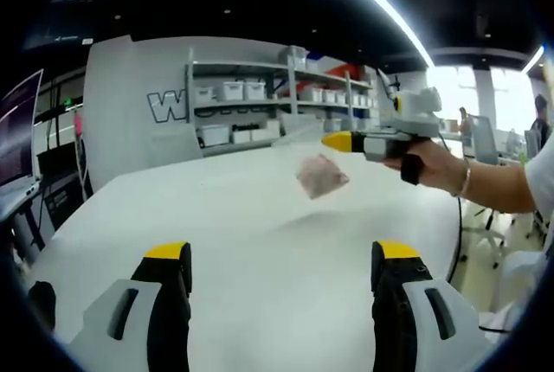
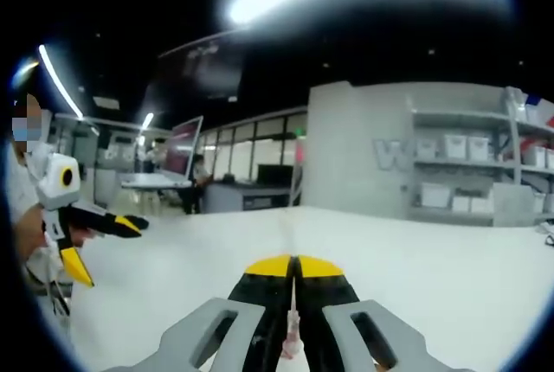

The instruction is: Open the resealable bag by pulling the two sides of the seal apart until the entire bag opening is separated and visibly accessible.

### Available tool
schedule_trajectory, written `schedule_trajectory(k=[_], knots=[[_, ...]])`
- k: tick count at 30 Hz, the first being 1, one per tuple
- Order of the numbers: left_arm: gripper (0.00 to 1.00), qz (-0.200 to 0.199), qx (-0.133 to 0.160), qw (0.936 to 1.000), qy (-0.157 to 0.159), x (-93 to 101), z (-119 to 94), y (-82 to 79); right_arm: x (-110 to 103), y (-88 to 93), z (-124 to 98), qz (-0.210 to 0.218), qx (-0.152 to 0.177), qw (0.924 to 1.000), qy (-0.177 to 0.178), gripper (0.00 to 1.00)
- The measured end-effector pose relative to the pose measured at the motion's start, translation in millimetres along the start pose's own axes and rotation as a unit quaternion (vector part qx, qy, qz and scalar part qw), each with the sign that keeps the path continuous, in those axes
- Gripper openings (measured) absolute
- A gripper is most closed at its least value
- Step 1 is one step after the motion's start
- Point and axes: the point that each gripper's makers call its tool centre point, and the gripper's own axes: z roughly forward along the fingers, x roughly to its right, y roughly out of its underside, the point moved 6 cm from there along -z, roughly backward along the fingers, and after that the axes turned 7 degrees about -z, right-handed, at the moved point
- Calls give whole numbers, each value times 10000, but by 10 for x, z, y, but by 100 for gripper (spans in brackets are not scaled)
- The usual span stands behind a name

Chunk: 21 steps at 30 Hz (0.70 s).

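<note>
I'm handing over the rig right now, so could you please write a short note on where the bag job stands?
Left gripper: open, holding nothing, low over the white table.
Right gripper: shut on the resealable bag's edge, holding it in the air above the table.
Done: bag lifted by one side.
Left: bring the left gripper to the other side of the seal, grip it, and pull apart; whether the seal has started to open cannot be told.

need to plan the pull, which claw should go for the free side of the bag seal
Left. The left claw is open and free above the table, facing the bag. The right claw is shut on the bag's edge, holding it up, so it should just hold.
</note>
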Motion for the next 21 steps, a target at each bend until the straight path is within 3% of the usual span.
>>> schedule_trajectory(k=[21], knots=[[83, 69, 29, 10000, 36, 47, -26, -30, -82, -33, -198, 37, 95, 9999, -34, 0]])
